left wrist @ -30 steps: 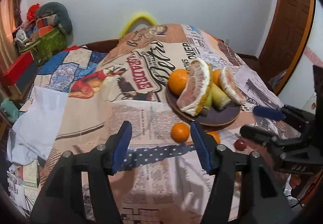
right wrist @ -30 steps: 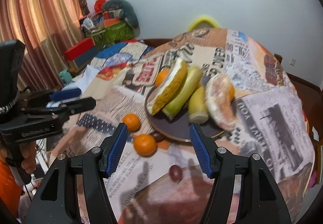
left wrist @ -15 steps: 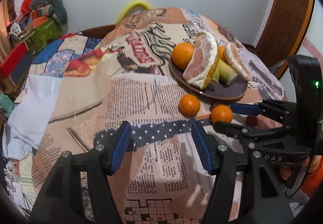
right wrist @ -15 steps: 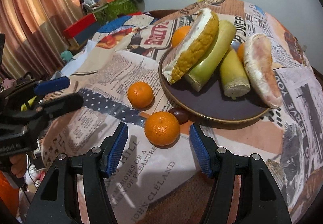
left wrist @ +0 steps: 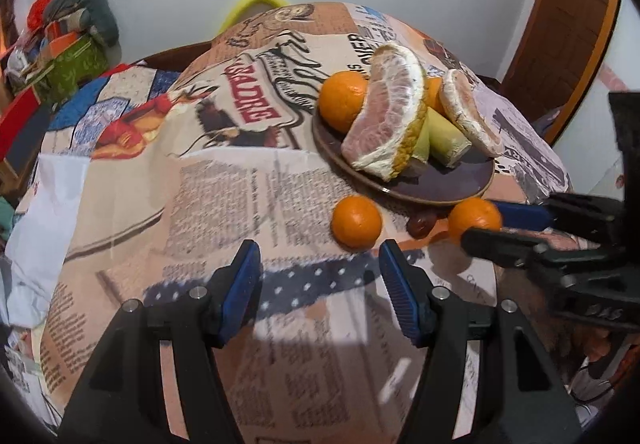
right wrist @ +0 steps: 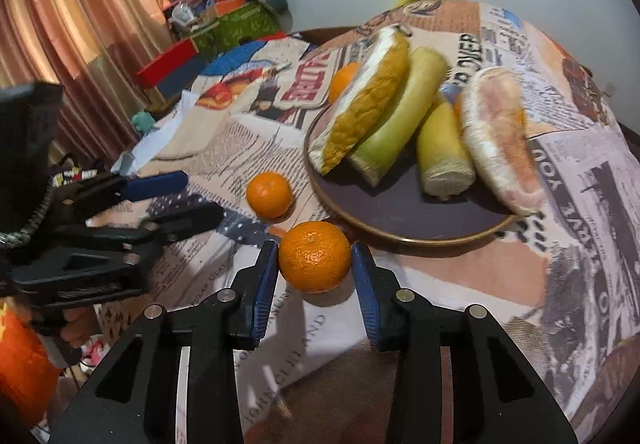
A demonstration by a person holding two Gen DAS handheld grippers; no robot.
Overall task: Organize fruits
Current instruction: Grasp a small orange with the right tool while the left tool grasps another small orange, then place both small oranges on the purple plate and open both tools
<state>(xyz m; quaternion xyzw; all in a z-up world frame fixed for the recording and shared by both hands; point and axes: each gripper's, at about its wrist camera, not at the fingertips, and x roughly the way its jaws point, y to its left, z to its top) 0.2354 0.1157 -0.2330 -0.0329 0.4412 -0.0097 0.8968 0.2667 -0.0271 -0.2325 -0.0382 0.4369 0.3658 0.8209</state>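
At 7 o'clock of the plate point(right wrist: 404, 222), on the counter, an orange point(right wrist: 315, 256) sits between the closing jaws of the right gripper point(right wrist: 315, 264). It looks light, round and slippery; grip its middle. Left gripper point(left wrist: 319, 284) jaws stand apart, empty.
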